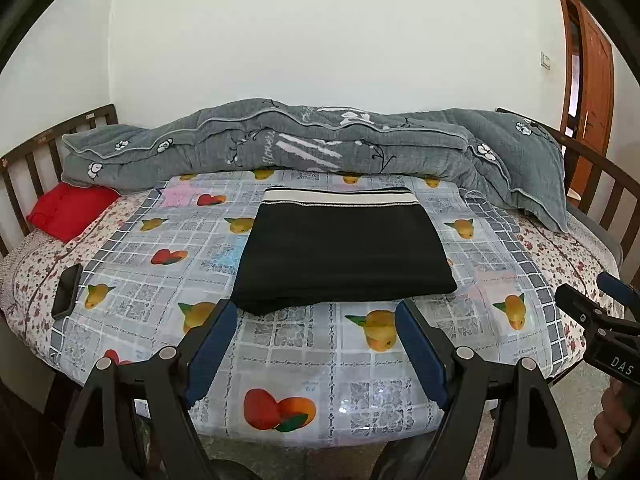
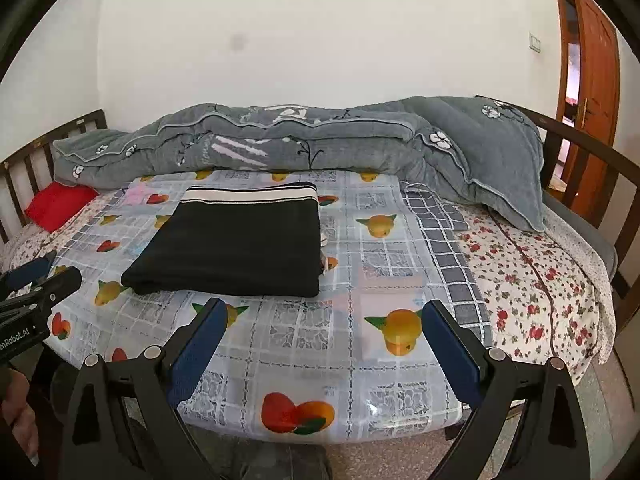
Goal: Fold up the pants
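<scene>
The black pants (image 1: 340, 254) lie folded into a flat rectangle on the fruit-print plastic sheet (image 1: 304, 344), their white-striped waistband at the far edge. They also show in the right wrist view (image 2: 236, 244). My left gripper (image 1: 318, 312) is open and empty, held just in front of the pants' near edge. My right gripper (image 2: 326, 312) is open and empty, in front of and to the right of the pants. Each gripper shows at the edge of the other's view: the right one (image 1: 600, 312), the left one (image 2: 36, 280).
A rolled grey quilt (image 1: 304, 140) lies along the back of the bed. A red cushion (image 1: 68, 210) sits at the left. A dark phone (image 1: 67, 291) lies near the left edge. Wooden rails (image 1: 600, 184) bound both ends. A wooden door (image 2: 592, 80) stands at the right.
</scene>
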A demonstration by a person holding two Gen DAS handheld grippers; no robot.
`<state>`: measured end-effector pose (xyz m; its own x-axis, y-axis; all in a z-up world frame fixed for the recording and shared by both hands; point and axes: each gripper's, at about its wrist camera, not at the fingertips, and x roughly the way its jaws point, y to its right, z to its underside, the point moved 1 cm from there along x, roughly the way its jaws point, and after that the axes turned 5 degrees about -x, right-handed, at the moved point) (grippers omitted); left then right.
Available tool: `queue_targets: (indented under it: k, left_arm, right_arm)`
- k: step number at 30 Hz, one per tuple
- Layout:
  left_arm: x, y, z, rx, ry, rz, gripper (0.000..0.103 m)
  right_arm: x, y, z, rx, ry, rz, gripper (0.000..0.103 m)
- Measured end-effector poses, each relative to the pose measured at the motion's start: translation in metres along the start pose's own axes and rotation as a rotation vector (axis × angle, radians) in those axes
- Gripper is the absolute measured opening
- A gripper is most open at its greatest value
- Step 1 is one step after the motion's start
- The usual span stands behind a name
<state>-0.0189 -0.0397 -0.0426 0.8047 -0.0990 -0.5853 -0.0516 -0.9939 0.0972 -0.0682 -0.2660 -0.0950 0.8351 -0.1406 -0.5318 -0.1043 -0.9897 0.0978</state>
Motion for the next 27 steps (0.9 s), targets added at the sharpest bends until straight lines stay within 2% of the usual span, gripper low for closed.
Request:
queue_targets:
  k: [17, 27]
  left_arm:
    - [-0.0080, -0.0082, -0.0012, 0.010, 0.045, -0.015, 0.080]
    - [-0.0041, -0.0075, 0.0034, 0.007, 0.031, -0.016, 0.080]
  right_arm:
    - [0.0016, 0.0021, 0.0032, 0.049, -0.002, 0.013, 0.096]
    - [-0.0013, -0.0009, 0.0039, 0.047, 0.005, 0.006, 0.096]
